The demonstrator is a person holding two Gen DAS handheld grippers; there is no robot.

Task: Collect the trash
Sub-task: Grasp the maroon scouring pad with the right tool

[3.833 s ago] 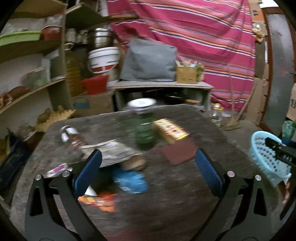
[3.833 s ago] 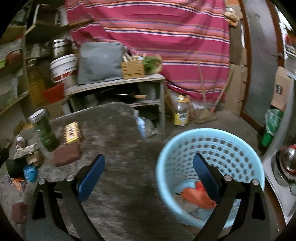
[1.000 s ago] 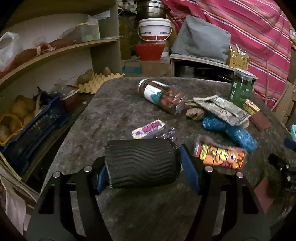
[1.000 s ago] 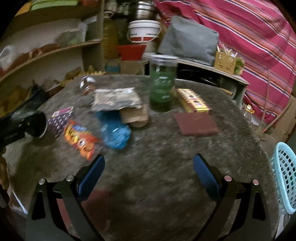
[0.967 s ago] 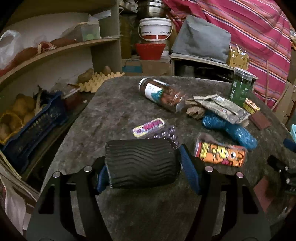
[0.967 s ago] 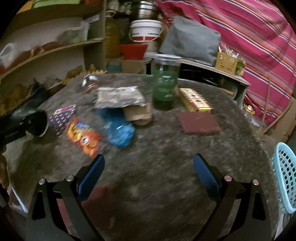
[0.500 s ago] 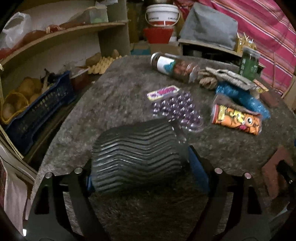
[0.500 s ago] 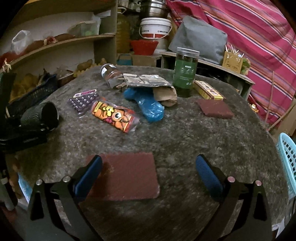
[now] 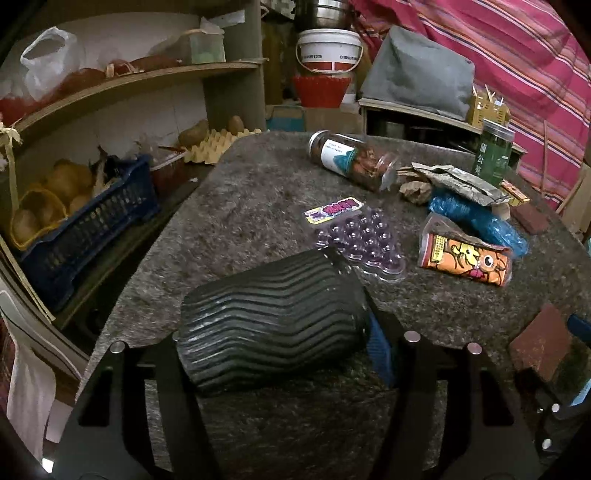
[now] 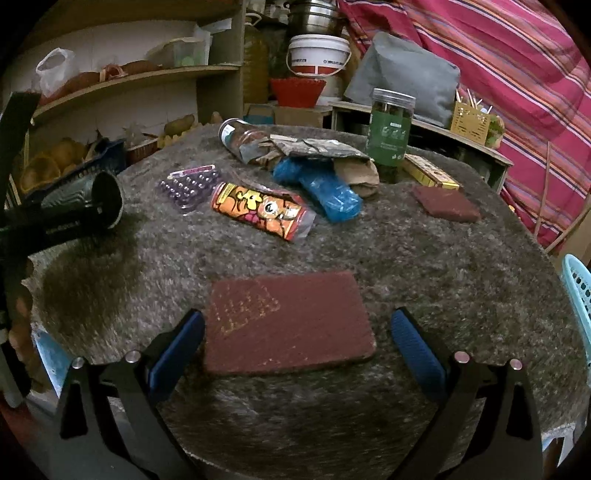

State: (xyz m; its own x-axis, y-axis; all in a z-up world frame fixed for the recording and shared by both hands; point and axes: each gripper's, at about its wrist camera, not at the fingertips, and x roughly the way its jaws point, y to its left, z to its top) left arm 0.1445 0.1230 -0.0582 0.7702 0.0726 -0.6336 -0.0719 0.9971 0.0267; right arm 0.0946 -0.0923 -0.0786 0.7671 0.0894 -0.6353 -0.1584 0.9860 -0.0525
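The left gripper point(image 9: 280, 332) is clasping a black ribbed cup point(image 9: 273, 325), jaws just narrowing; the right gripper point(image 10: 295, 347) is gaping around a maroon pad point(image 10: 288, 321) at the table's point(image 10: 443, 273) near edge.

I'm looking into a cluttered household storeroom — wooden shelves point(image 9: 155, 79) carry potatoes in a blue crate point(image 9: 85, 225), an egg tray point(image 9: 218, 142), a white bucket point(image 9: 328, 50) and steel pots point(image 10: 312, 16), with a striped cloth point(image 10: 517, 62) draped behind — all crowding one grey worktop point(image 10: 424, 266).

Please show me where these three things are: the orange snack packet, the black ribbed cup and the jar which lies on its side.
orange snack packet point(image 10: 260, 211): right wrist view, printed front.
black ribbed cup point(image 9: 273, 325): left wrist view, wavy side wall.
jar lying on its side point(image 9: 351, 158): left wrist view, its label.
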